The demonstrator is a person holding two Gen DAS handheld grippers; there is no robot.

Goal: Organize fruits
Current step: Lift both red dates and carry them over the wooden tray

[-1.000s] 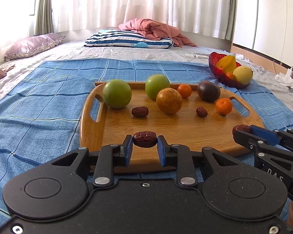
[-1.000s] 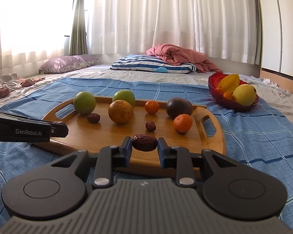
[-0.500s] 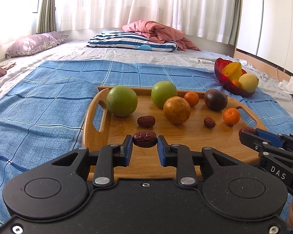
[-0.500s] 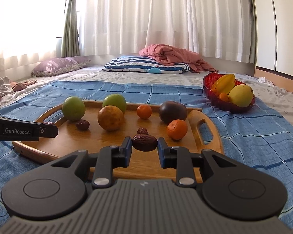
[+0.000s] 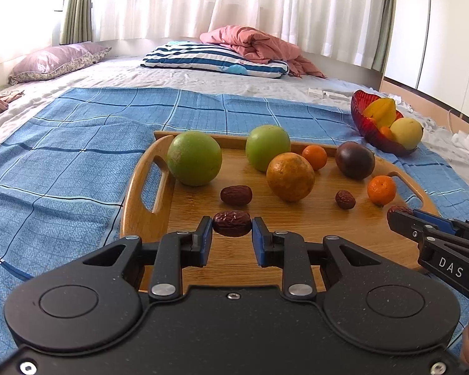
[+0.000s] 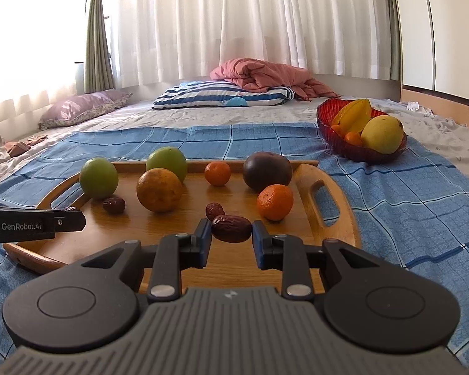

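Note:
A wooden tray (image 5: pixel 147 215) (image 6: pixel 337 197) lies on a blue checked cloth and bears two green fruits, a yellow-orange fruit (image 5: pixel 290 176), two small tangerines, a dark purple fruit (image 5: pixel 355 164) and two loose red dates (image 5: pixel 236 195). My left gripper (image 5: pixel 232 228) is shut on a red date (image 5: pixel 232 223) above the tray's near edge. My right gripper (image 6: pixel 231 232) is shut on another red date (image 6: pixel 231 228) above the tray's near right part. Each gripper shows at the side of the other's view.
A red glass bowl (image 6: pixel 344 147) with a starfruit, a yellow mango and small oranges stands on the cloth at the far right. Pillows and a pink blanket (image 6: pixel 259 73) lie far back on the bed. The blue cloth (image 5: pixel 62 162) spreads left of the tray.
Both grippers, each still holding its date, have moved forward toward and over the tray. The fruits on the tray have not moved.

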